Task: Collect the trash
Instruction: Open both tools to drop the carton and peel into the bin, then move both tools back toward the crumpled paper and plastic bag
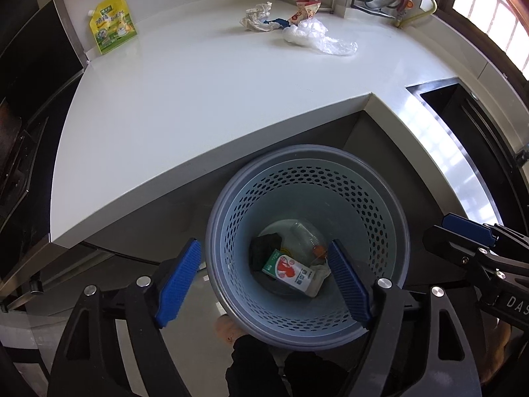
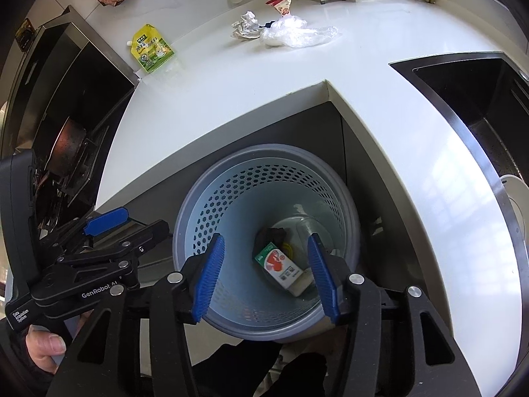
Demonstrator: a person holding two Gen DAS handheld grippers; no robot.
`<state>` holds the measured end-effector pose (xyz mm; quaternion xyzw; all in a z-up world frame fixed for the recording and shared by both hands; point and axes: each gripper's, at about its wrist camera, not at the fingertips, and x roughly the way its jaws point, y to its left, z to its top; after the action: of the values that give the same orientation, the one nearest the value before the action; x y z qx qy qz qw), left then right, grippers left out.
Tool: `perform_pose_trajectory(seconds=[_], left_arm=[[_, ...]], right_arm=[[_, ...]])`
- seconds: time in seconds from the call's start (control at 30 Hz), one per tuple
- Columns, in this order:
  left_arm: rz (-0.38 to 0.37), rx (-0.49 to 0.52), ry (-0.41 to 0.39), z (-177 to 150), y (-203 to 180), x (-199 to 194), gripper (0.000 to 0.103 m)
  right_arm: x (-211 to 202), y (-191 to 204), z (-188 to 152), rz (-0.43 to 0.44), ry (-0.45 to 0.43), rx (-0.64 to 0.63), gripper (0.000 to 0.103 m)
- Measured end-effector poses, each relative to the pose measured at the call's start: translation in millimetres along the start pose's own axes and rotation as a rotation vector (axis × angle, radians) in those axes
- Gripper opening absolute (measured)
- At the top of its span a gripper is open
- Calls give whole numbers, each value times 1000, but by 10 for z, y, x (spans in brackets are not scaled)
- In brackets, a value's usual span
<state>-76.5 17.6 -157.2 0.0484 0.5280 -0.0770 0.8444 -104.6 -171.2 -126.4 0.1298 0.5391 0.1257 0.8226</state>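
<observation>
Both tools hang spread and empty over the perforated bin [image 1: 307, 248], the left tool [image 1: 264, 283] and right tool [image 2: 266, 276] alike. A milk carton [image 2: 281, 266] already lies inside. The yellow pouch [image 1: 112, 24], crumpled paper [image 1: 256, 16] and plastic bag [image 1: 317, 38] wait on the worktop [image 1: 198, 99]; the next reach should pinch one piece squarely, low against the surface.

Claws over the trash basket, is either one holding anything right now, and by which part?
Nothing is held. The left claw and right claw both hang open and empty above the basket.
</observation>
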Motion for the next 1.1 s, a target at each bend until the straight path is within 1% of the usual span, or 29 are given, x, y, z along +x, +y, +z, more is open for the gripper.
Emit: perform_pose_trajectory(seconds=[0.07, 0.17, 0.3, 0.37, 0.57, 0.67, 0.73, 0.9, 1.0, 1.1], left_arm=[[3, -3, -5, 5, 29, -22, 77], [5, -10, -15, 18, 67, -62, 77], [13, -26, -30, 39, 139, -144, 77], [17, -37, -37, 53, 175, -187, 79], [19, -65, -61, 126, 245, -308, 79], [26, -71, -85, 176, 247, -394, 79], [28, -70, -102, 214, 234, -443, 79], [8, -69, -126, 305, 185, -508, 79], [-8, -65, -116, 391, 149, -516, 79], [-8, -39, -150, 496, 86, -604, 79]], right_arm=[[6, 15, 5, 2, 2, 3, 51], [13, 35, 7, 9, 10, 9, 54], [10, 80, 32, 17, 21, 8, 54], [-13, 111, 68, 19, 24, 3, 54], [-123, 218, 237, 24, 12, -36, 55], [-214, 245, 352, 24, -11, -52, 55], [-297, 251, 436, 18, -32, -62, 59], [-511, 219, 625, -11, -88, -88, 60], [-594, 137, 726, -7, -119, -71, 61], [-681, 46, 798, -14, -178, -41, 61]])
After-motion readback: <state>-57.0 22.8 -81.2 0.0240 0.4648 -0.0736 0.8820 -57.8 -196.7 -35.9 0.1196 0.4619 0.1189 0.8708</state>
